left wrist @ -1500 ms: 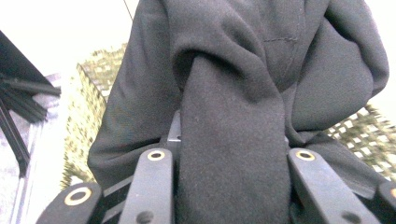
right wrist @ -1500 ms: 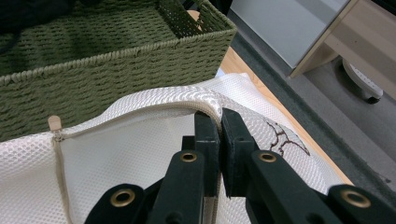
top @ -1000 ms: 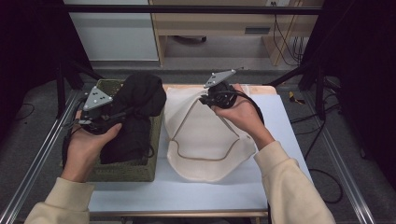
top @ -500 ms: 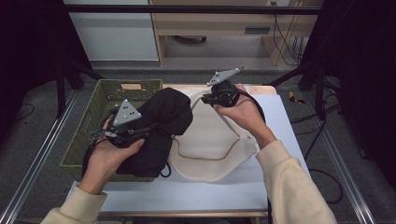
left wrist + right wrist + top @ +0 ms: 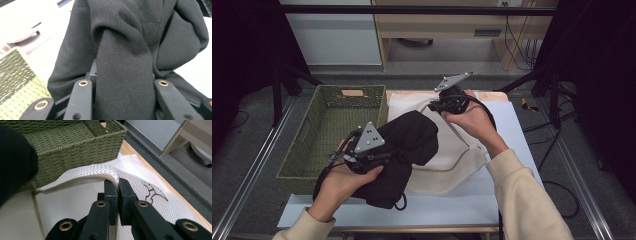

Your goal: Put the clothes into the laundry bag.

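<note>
Claw (image 5: 118,185) pinching white mesh bag (image 5: 82,202).

Matt black cloth, soft and thick, that's the garment (image 5: 125,62), bunched in the black plastic jaws with brass-looking rivets. The white mesh bag (image 5: 82,202) has a fine, slightly shiny weave. The green basket (image 5: 62,142) looks rough, woven cord.

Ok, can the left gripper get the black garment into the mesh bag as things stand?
Probably yes. The left gripper holds the black garment at the bag, whose rim the right gripper pinches and lifts. The basket sits off to the side, out of the way.
</note>
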Motion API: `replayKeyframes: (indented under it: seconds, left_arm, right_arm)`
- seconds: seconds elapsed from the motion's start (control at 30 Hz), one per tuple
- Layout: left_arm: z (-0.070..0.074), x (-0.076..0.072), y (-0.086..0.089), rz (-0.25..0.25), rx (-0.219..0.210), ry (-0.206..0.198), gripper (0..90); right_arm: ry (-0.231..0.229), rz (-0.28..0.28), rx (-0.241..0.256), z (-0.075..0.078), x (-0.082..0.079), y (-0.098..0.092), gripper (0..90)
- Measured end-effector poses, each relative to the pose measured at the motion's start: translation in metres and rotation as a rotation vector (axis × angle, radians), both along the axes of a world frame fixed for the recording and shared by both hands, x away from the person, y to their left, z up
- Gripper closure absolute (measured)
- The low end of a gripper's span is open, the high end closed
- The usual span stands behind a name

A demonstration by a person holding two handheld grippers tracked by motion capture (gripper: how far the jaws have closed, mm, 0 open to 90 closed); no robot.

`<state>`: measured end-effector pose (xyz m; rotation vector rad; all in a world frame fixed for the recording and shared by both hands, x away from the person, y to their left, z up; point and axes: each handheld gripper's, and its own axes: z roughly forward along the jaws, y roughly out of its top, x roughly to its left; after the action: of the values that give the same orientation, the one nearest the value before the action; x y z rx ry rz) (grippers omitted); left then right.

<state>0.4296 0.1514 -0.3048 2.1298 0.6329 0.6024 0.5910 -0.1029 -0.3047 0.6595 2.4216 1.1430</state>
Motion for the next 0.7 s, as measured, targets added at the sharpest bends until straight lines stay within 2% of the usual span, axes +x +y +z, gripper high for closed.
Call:
replayKeyframes:
  seconds: [0.2,0.43,0.7]
  left_arm:
    - [-0.002,-0.003,-0.017,-0.039,-0.002,0.007,64.8]
    - [-0.009,-0.002,-0.034,-0.062,0.010,0.019,64.9]
    - [-0.016,-0.003,-0.053,-0.096,-0.013,0.037,64.8]
  right_arm:
    - [0.001,0.002,-0.001,0.001,0.000,-0.001,86.7]
    - [0.004,-0.001,0.002,0.000,0.000,-0.003,86.7]
    - [-0.001,0.000,0.001,0.002,-0.001,-0.005,86.7]
